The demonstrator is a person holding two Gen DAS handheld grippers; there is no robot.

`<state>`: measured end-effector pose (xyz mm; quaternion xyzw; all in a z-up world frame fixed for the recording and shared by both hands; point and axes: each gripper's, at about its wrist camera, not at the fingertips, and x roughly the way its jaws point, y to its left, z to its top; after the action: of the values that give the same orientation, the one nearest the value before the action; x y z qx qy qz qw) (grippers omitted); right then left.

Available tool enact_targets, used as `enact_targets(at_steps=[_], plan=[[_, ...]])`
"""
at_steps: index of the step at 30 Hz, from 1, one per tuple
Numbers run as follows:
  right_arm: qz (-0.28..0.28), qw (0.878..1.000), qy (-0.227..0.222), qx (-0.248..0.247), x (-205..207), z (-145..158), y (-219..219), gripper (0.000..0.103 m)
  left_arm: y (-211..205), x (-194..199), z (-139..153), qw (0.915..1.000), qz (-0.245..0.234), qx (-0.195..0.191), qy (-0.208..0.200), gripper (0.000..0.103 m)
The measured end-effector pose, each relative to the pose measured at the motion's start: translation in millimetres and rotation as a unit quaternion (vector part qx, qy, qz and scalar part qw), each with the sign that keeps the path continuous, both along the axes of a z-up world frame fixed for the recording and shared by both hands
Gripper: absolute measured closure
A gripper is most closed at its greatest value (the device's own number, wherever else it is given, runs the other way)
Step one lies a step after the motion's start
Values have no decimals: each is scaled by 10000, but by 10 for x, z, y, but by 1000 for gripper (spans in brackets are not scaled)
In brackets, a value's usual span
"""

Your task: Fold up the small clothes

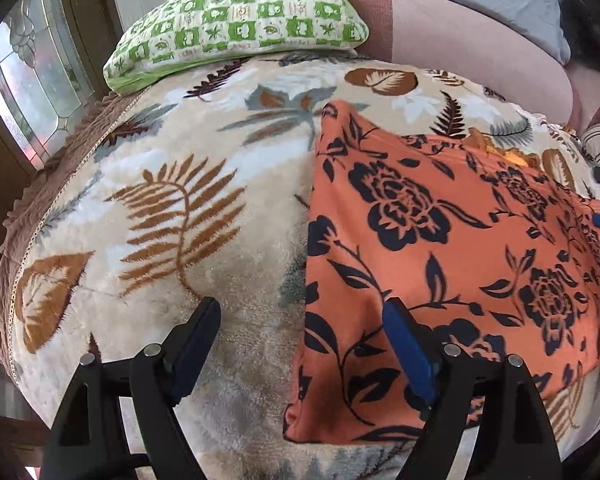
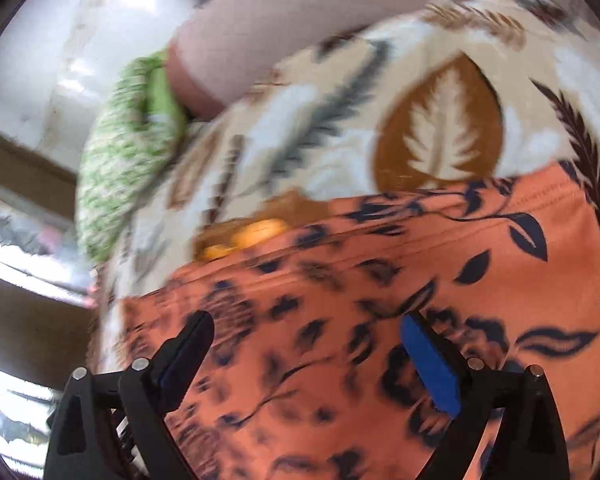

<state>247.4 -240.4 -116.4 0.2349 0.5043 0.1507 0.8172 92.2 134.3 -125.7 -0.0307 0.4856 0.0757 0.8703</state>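
The left claw (image 1: pixel 302 312) stands wide open and holds nothing; its left finger hangs over the bare blanket (image 1: pixel 172 208) and its right finger over the left edge of the orange garment (image 1: pixel 420 240). The right claw (image 2: pixel 308 328) is also spread open and empty, hovering low over the same orange cloth (image 2: pixel 340 320), though its view is smeared by motion, so whether the fingers touch the fabric cannot be told.

The garment, orange with dark blue roses and leaves, lies spread fairly flat on the leaf-printed blanket that covers the bed. Its left edge runs almost straight away from the left claw, and a stitched hem shows along its far side in the right wrist view. A small yellow-orange scrap (image 2: pixel 244 236) peeks out just beyond that far edge; what it is cannot be told. A green checked pillow (image 1: pixel 240 24) rests at the head of the bed, well apart from the cloth.

This looks like the start of a fold: cloth laid out, no edge taken. Next, each claw likely needs to drop onto a near corner, pinch it, and carry it across.
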Motion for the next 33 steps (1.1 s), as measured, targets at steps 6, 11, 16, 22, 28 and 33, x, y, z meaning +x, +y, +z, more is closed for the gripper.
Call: enact_targets(at_steps=[6, 11, 16, 22, 28, 33], plan=[[288, 9988, 45, 381, -449, -49, 124, 7, -88, -146, 211, 9998, -51, 92, -188, 19], [160, 9993, 325, 85, -482, -271, 172, 6, -125, -314, 440, 9989, -64, 223, -410, 19], [541, 9981, -147, 272, -706, 107, 469, 6, -136, -413, 584, 9982, 42, 262, -542, 19], [614, 9979, 182, 51, -725, -356, 624, 6, -225, -539, 727, 9969, -20, 399, -681, 19], [831, 9963, -192, 115, -851, 60, 741, 6, -249, -601, 809, 9957, 45, 467, -803, 19], [966, 9948, 312, -108, -742, -401, 833, 6, -290, -617, 825, 9958, 14, 470, -781, 19]])
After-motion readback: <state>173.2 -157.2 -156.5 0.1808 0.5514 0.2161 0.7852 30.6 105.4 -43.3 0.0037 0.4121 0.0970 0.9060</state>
